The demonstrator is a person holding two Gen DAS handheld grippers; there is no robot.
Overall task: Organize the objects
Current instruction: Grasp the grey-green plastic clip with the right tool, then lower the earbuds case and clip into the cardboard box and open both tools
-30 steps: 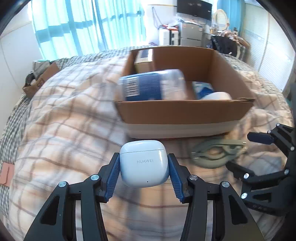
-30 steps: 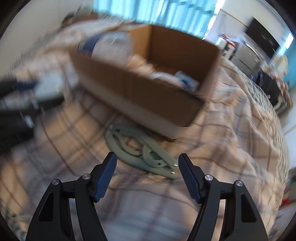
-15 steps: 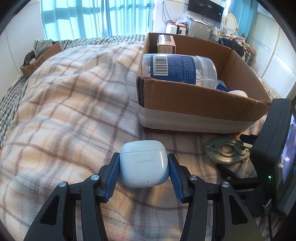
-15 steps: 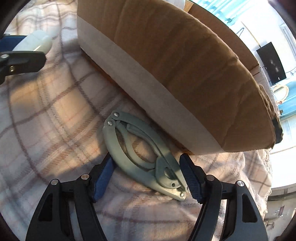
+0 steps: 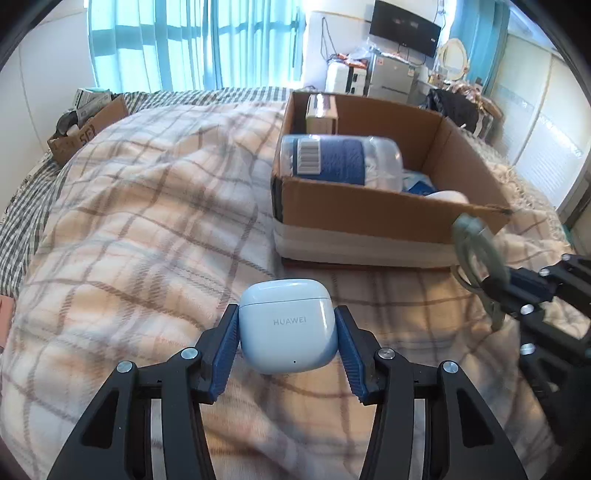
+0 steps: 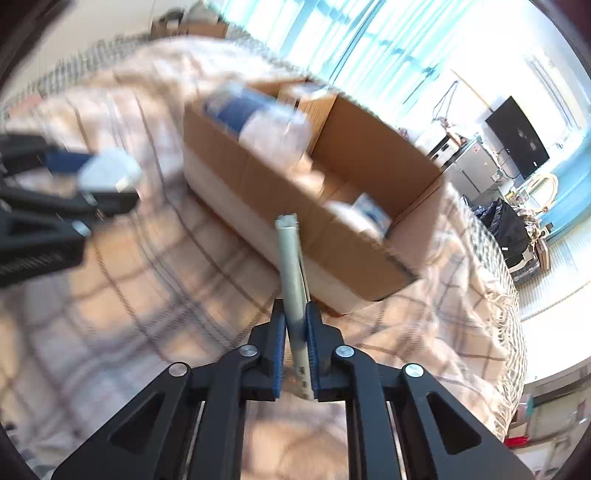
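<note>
My left gripper (image 5: 287,332) is shut on a pale blue HUAWEI earbud case (image 5: 288,325), held above the checked blanket; the case also shows blurred in the right wrist view (image 6: 109,173). My right gripper (image 6: 295,332) is shut on a grey-green clamp (image 6: 291,273), which it holds edge-on and lifted off the bed. In the left wrist view the clamp (image 5: 476,251) hangs at the right, in front of the cardboard box (image 5: 369,218). The box (image 6: 295,218) holds a clear bottle with a blue label (image 5: 340,162), a small carton (image 5: 321,110) and other items.
The checked blanket (image 5: 140,221) covers the bed. A second cardboard box (image 5: 88,125) with clutter sits at the far left edge. Curtains, a TV (image 5: 404,27) and appliances stand behind the bed.
My right gripper has closed on the clamp and lifted it off the blanket, turning it edge-on. My left gripper still holds the earbud case and has shifted slightly.
</note>
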